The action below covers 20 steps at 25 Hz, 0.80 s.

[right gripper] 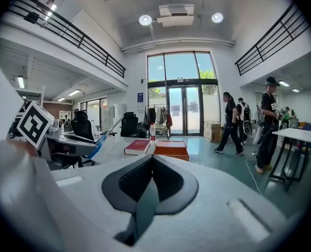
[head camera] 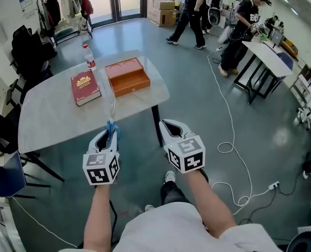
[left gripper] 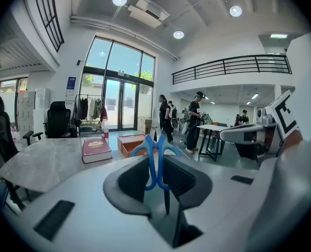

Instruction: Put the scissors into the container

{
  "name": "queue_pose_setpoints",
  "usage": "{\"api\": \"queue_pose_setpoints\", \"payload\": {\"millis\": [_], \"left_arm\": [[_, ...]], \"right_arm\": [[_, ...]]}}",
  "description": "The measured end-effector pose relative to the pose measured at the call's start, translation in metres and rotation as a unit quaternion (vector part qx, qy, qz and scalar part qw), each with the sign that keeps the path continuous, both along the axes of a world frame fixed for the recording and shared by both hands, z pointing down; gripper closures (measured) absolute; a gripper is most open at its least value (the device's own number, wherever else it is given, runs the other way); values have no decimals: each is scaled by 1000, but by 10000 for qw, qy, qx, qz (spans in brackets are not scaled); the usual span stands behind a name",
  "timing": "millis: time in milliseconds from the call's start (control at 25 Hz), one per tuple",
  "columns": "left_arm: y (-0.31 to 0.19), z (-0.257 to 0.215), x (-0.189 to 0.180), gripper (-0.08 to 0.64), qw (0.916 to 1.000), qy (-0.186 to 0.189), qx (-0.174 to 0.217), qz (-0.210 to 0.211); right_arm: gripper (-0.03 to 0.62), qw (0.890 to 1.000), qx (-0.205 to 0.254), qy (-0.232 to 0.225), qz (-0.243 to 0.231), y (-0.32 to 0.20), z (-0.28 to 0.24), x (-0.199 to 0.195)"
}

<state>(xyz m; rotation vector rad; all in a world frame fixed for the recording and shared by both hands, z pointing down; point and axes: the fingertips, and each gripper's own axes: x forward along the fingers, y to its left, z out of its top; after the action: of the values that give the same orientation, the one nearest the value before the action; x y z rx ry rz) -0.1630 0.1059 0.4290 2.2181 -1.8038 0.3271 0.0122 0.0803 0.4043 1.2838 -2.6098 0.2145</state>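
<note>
Two grippers were held low, short of the table [head camera: 50, 117], with the task not yet completed. The left gripper [head camera: 109, 135] was clamped on the blue handle of the scissors [head camera: 113, 124], whose blades projected forward past the jaw tips toward the table. The right gripper [head camera: 171, 127] had its jaws pressed together with nothing between them.

The container [head camera: 127, 76], an orange box, sat on the table's far half, just beside a red book [head camera: 85, 87] and near a bottle [head camera: 89, 56], well apart from both grippers. Whether its top was fully open could not be confirmed.

Risks noted:
- The hold was on the handle only, so the long blades could swing or slip in the jaws during the reach.
- The leading blade tips could strike the container wall and push the box toward the nearby table edge.
- A release made too early would land the scissors on the book or the bare tabletop
</note>
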Motion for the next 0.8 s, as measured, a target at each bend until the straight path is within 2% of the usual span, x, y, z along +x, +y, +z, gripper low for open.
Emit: {"api": "queue_pose_setpoints", "payload": {"millis": [400,800], "left_arm": [[-53,12,-16,479,9997,-105,-115,-166],[-138,12,-8,479,9989,-152,-240,-381]], "right_arm": [[588,9997,-96,-81,-197,-61,13,-17],[588,9988,-218,-83,-438,-153,15,-10]]}}
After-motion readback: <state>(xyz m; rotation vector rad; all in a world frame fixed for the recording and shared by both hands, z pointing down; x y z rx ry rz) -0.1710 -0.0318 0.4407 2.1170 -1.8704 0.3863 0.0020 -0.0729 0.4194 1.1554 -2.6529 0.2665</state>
